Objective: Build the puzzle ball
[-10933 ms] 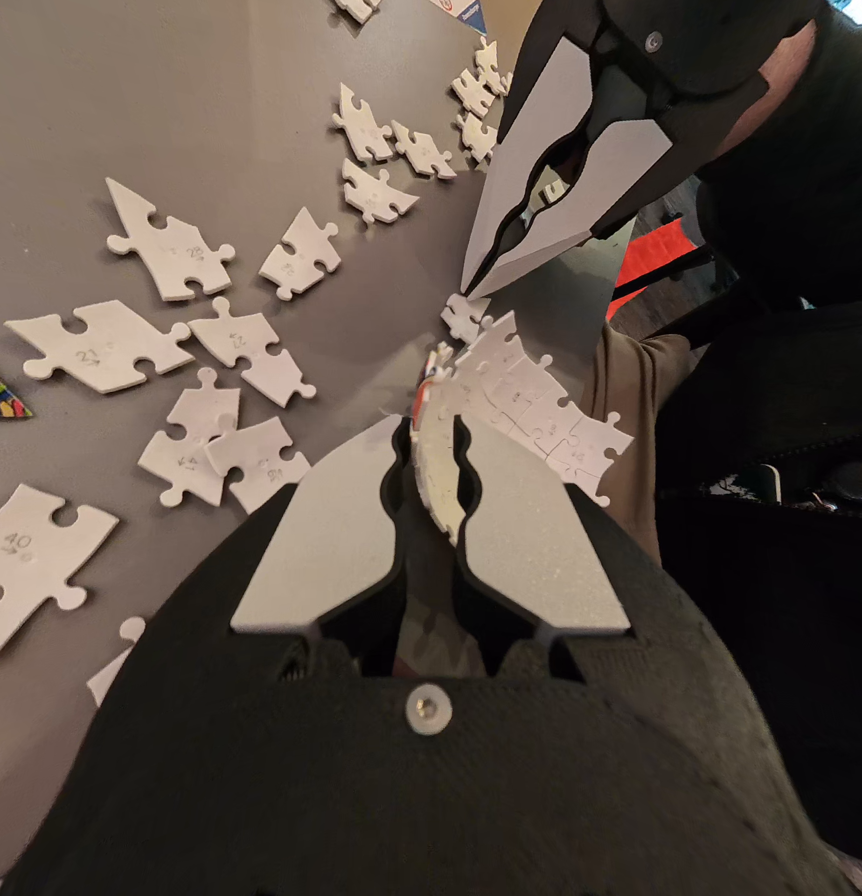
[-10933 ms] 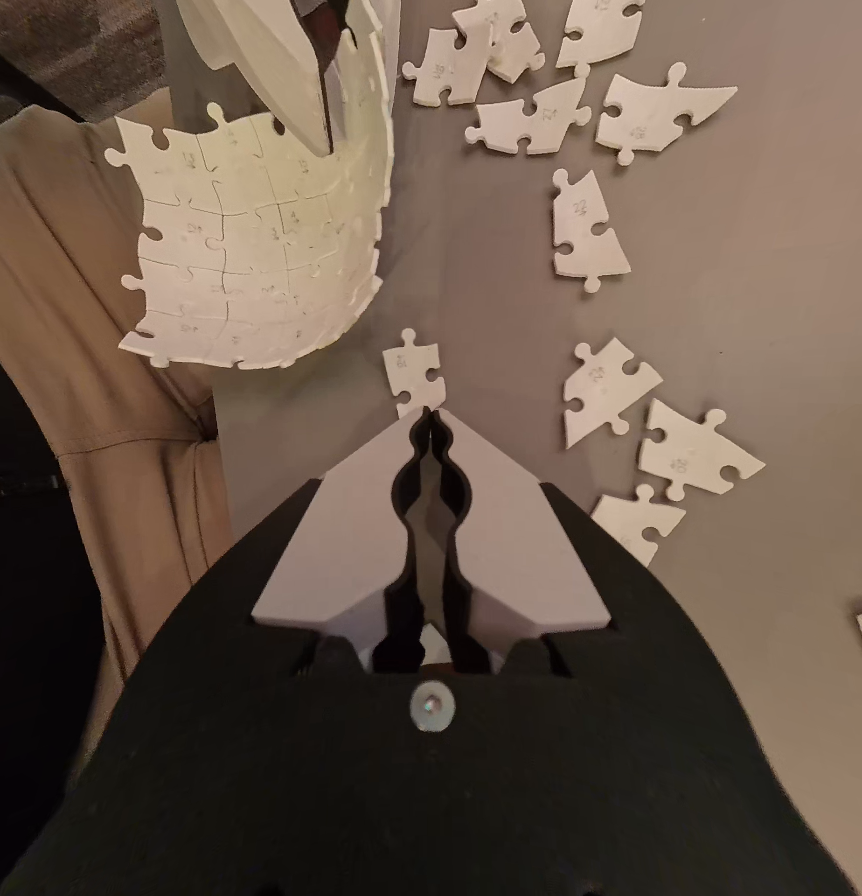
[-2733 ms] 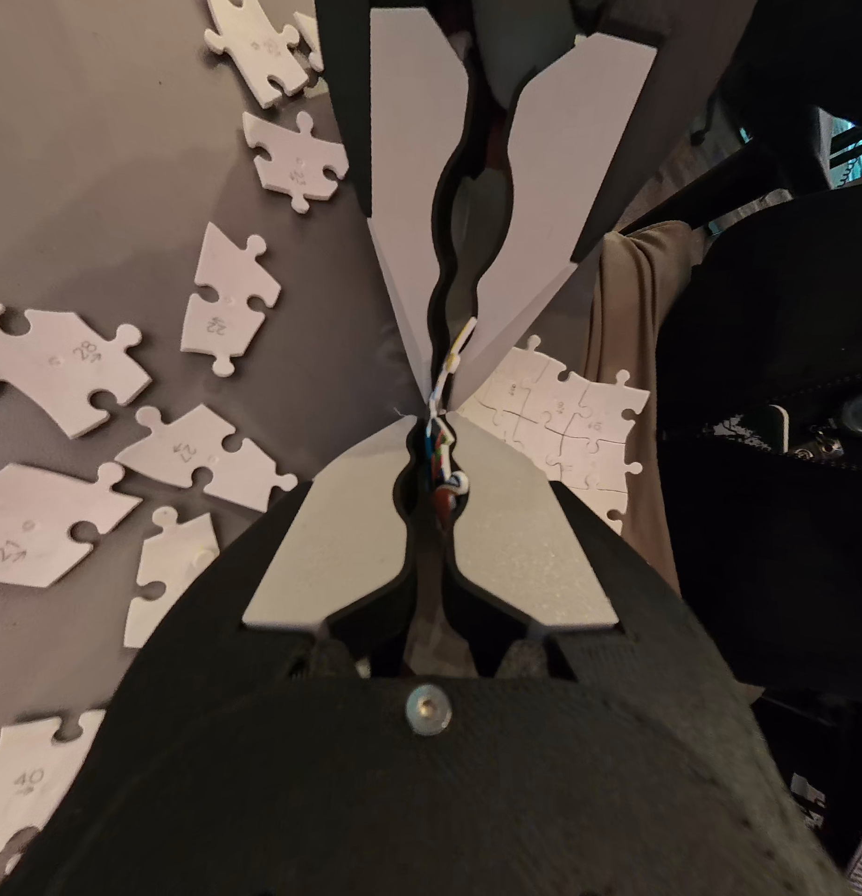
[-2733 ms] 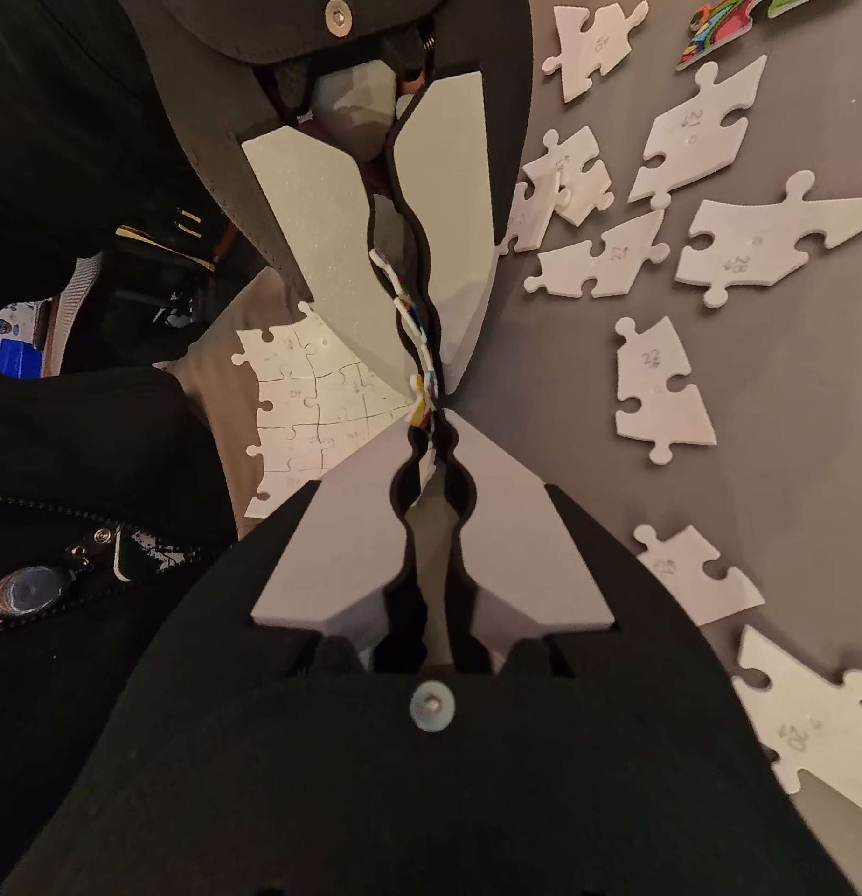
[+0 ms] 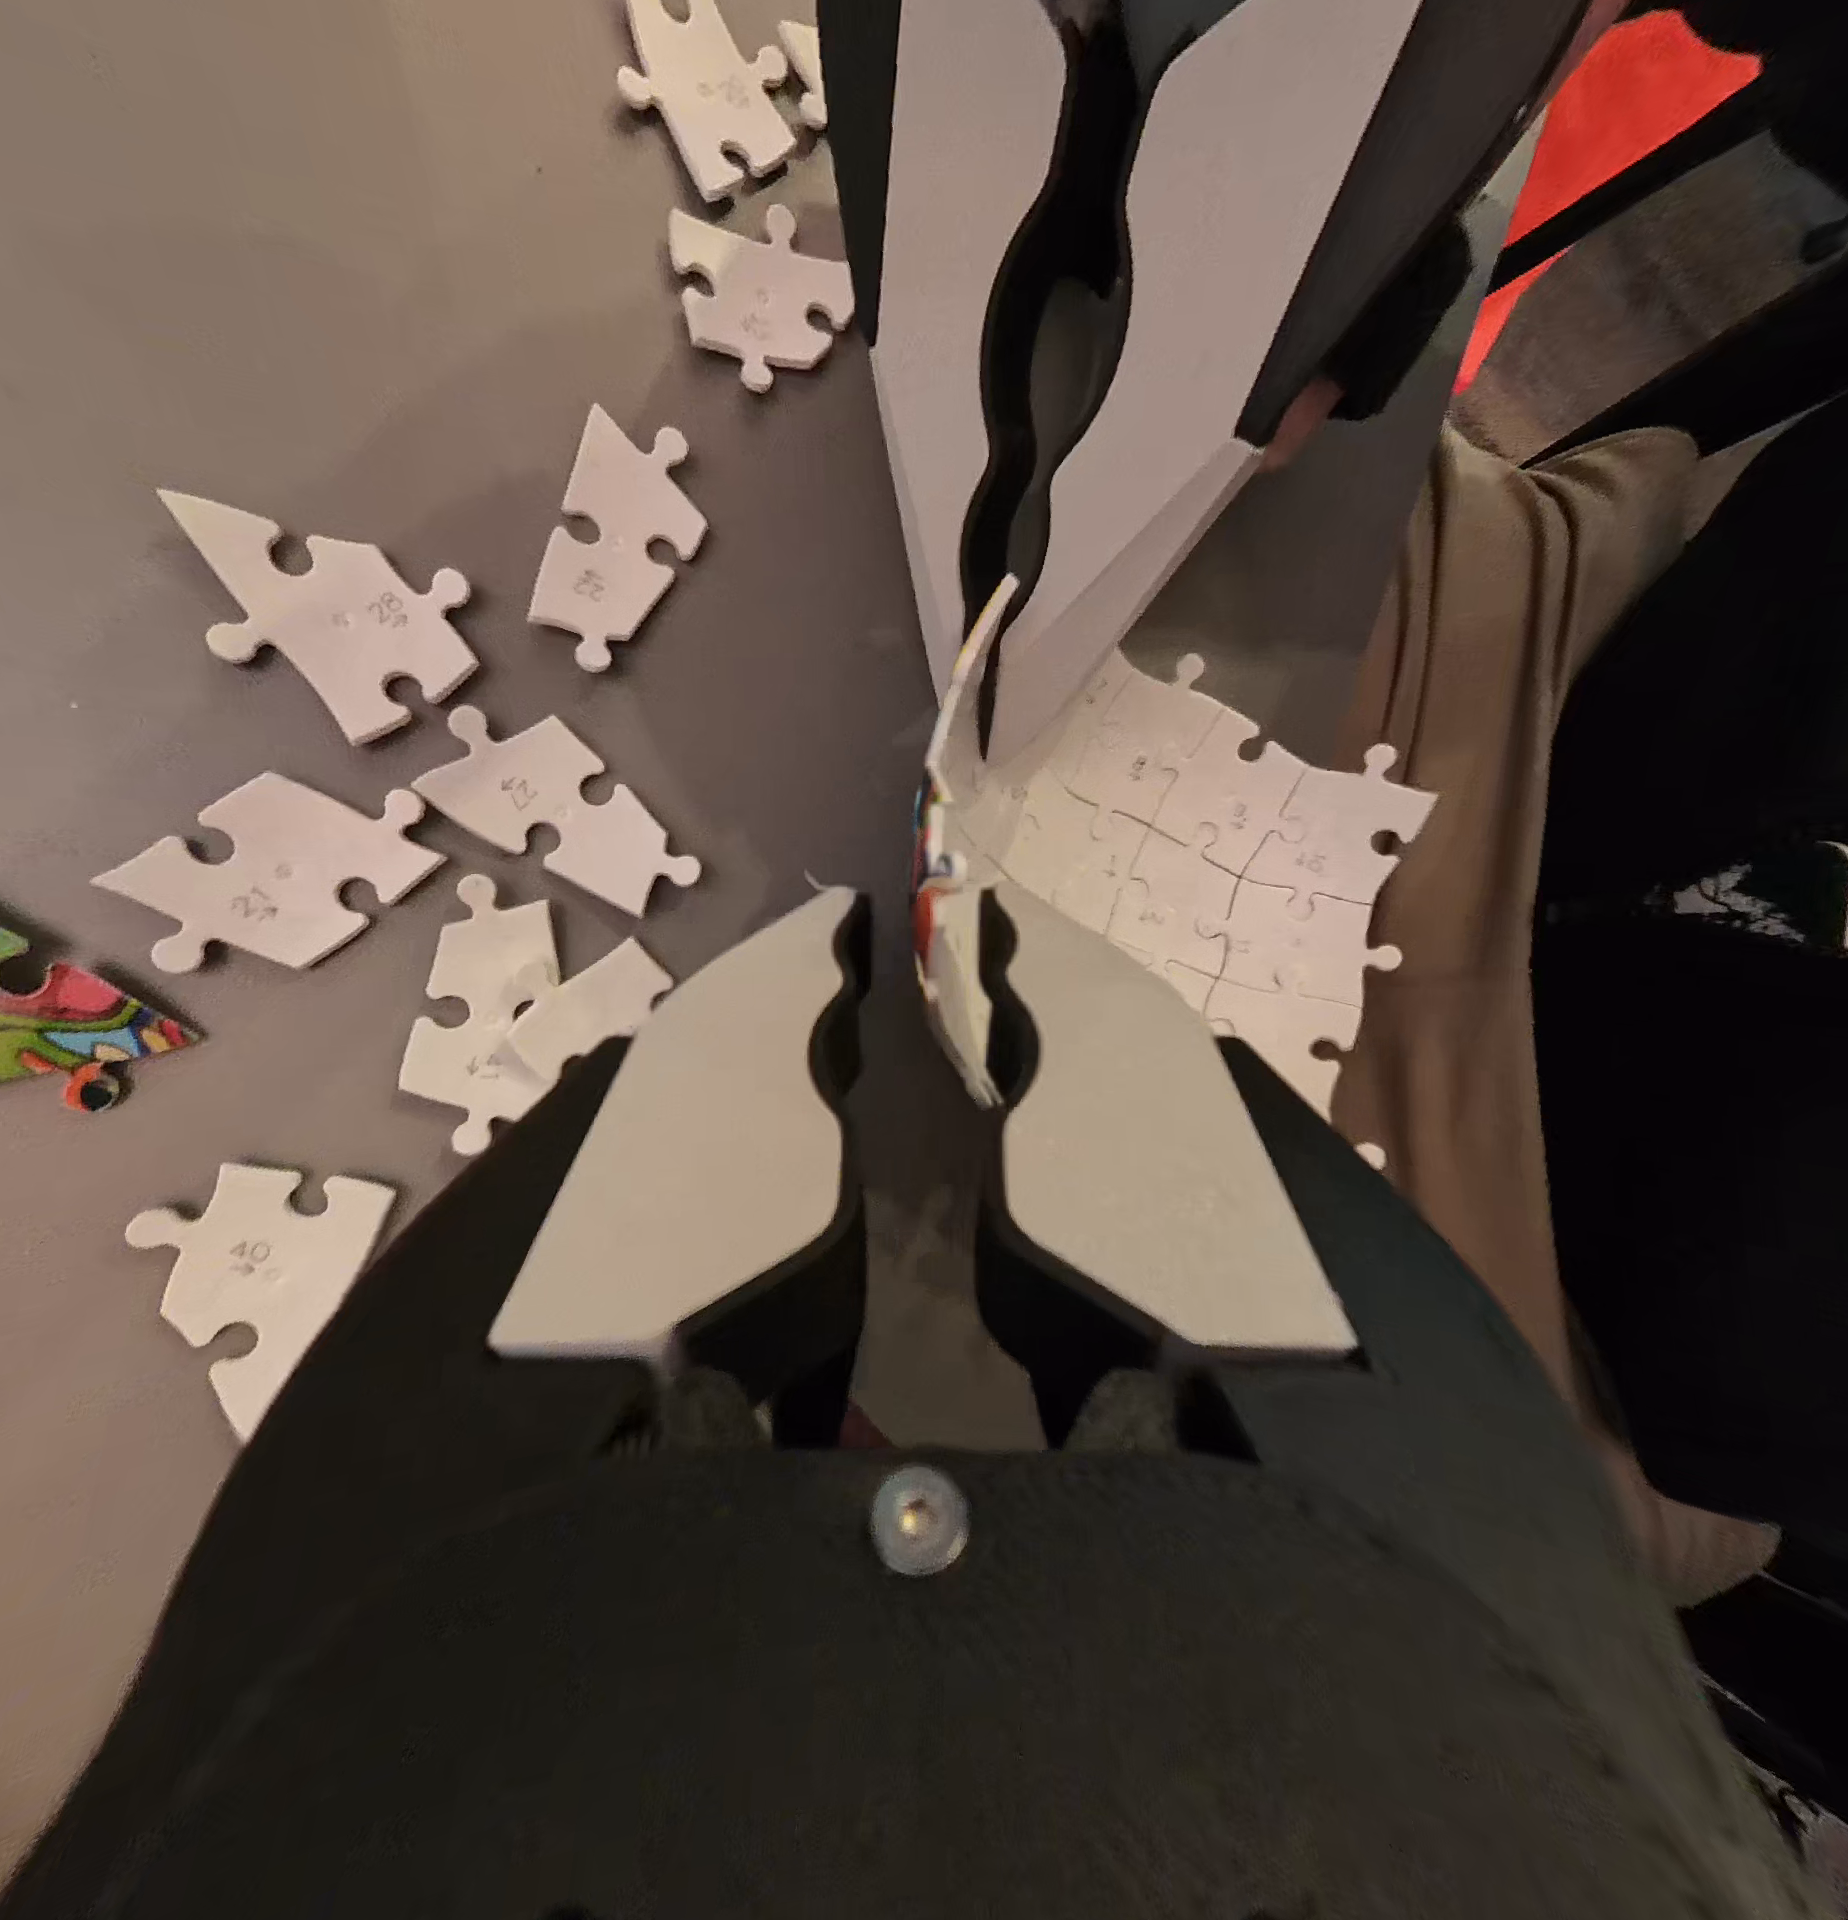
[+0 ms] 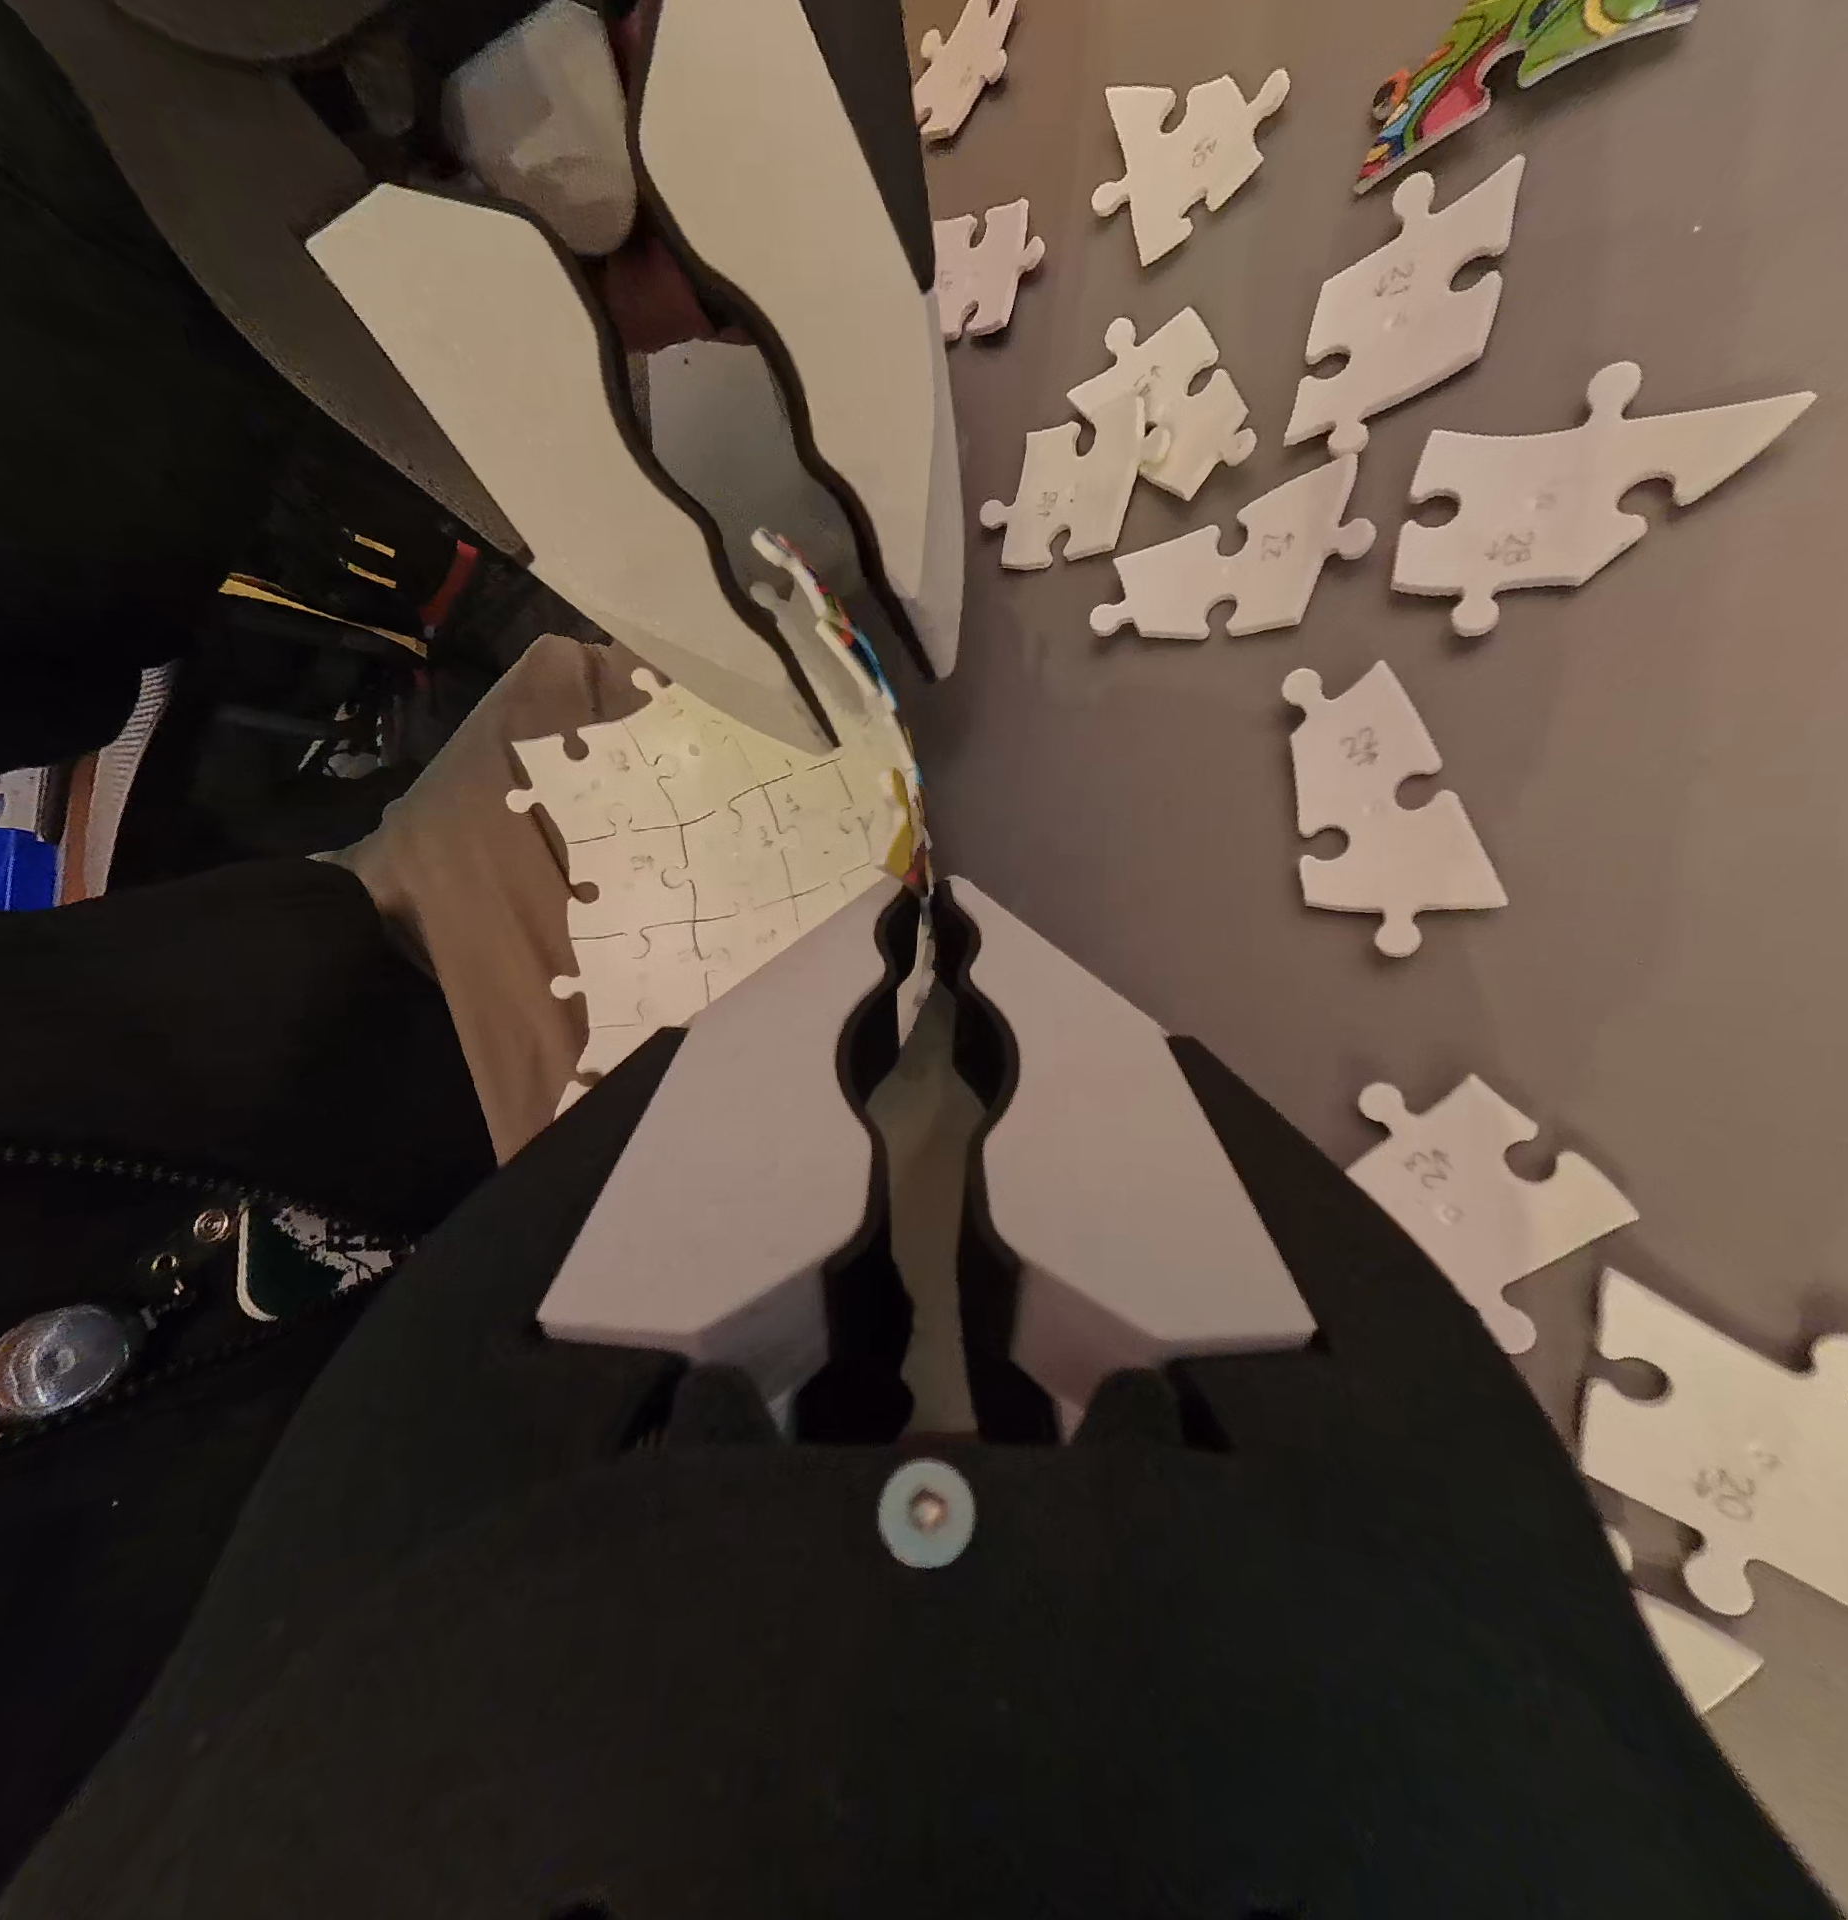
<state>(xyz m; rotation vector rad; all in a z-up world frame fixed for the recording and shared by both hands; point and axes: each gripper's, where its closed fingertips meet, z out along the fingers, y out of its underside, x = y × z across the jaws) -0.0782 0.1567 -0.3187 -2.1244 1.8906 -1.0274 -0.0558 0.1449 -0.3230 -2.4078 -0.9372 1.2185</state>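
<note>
Curved shell point(image 5: 1211, 862) of joined pieces hangs in the air past the desk point(image 5: 276, 260) edge, over a tan trouser leg point(image 5: 1471, 727). White numbered backs face both cameras; the printed side shows only as a coloured sliver along the edge between the two grippers. That edge runs roughly along the line from one gripper to the other, and the rest of the shell fans out away from the desk.

Left gripper point(image 5: 920, 914): jaws parted by a clear gap. The shell edge lies against the inside of the right-hand jaw only, and the other jaw stands off it, so no clamp.

Right gripper point(image 6: 925, 899): jaws nearly closed, tips pinching the shell edge from the opposite end. It points tip to tip at the left one, very close.

Loose pieces point(image 5: 546, 800) lie flat on the desk, well apart from the shell, backs up. One colour piece point(image 5: 58, 1029) lies face up at the far side.
</note>
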